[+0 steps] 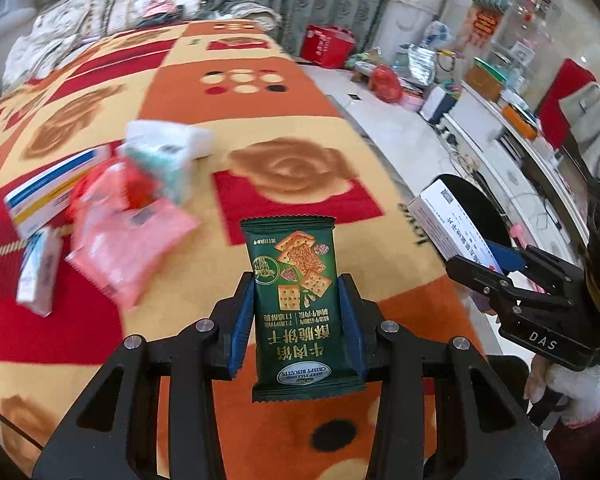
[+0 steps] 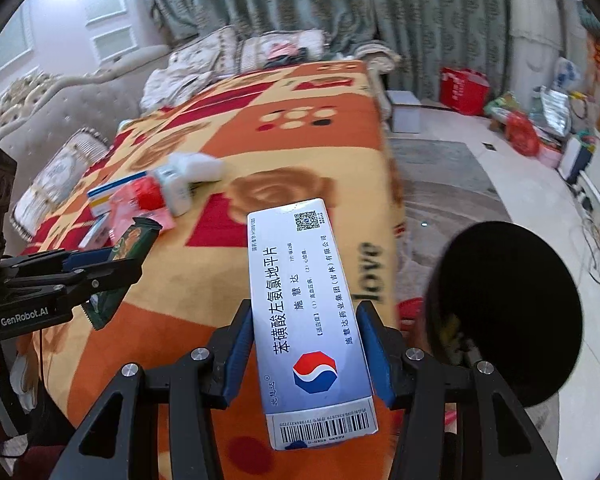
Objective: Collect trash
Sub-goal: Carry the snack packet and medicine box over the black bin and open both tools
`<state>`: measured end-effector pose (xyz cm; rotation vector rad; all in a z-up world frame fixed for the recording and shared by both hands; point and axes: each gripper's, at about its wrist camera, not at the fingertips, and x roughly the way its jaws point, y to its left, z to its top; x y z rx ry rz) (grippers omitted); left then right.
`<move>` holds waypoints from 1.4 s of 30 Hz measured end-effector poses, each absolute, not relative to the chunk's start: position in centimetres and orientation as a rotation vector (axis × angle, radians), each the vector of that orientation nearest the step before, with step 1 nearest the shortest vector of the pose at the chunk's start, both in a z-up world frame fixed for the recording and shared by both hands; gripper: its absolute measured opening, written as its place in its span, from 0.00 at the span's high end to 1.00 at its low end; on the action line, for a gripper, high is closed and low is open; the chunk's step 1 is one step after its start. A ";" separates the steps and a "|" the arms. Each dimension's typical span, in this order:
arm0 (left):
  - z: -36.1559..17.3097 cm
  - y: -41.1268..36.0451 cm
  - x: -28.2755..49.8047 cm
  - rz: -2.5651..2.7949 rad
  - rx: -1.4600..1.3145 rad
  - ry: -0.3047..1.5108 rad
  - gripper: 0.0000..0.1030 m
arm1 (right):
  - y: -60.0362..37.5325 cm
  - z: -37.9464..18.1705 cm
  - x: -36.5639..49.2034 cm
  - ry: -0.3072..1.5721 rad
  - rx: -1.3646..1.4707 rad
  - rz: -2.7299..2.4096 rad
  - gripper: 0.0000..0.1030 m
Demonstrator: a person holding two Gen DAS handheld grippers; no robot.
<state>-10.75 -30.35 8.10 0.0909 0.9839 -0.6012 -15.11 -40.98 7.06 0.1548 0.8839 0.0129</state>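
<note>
Two pieces of trash were already in my grip at this moment, one in each tool. Nearest to the left camera, the left gripper (image 1: 296,316) had its blue pads pressed on both long edges of the green biscuit packet (image 1: 300,308), which stood upright between them, clear of the blanket (image 1: 236,124). In the right camera, the right gripper (image 2: 306,344) was closed in the same way on the white medicine box (image 2: 306,316), which pointed forward and leaned a little to the left. Both things were lifted, so I judged the picking part of this round as done and the carrying part as the step in hand.

Just to the right of the box, beyond the edge of the bed, was the black bin (image 2: 504,320), with its dark mouth turned toward the camera. I could not see clearly what lay inside it. The box was near to the rim but not over the opening yet. The next move, I believed, called for swinging the right tool over the mouth and only then spreading its fingers, and after this bringing the left tool across with the packet.

Farther on the blanket, well apart from both tools, a small heap waited: a pink wrapper (image 1: 132,248), a blue and yellow striped box (image 1: 48,196), a small white box (image 1: 40,276) and a white block (image 1: 180,136). They were blurred, so I could not name them better.
</note>
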 end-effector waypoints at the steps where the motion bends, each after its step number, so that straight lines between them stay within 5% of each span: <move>1: 8.1 -30.7 -10.7 -0.610 0.094 0.983 0.63 | -41.7 7.2 -15.3 0.881 0.161 -0.001 0.52; 22: 8.6 -47.3 -11.0 -0.855 0.120 1.013 0.63 | -55.3 7.1 -19.2 0.842 0.328 -0.256 0.52; 37: 6.6 -52.2 -10.3 -0.945 0.037 1.089 0.62 | -59.0 5.6 -19.8 0.839 0.401 -0.314 0.52; 42: 6.3 -52.3 -9.8 -0.967 -0.016 1.118 0.51 | -59.5 5.3 -20.0 0.831 0.448 -0.332 0.34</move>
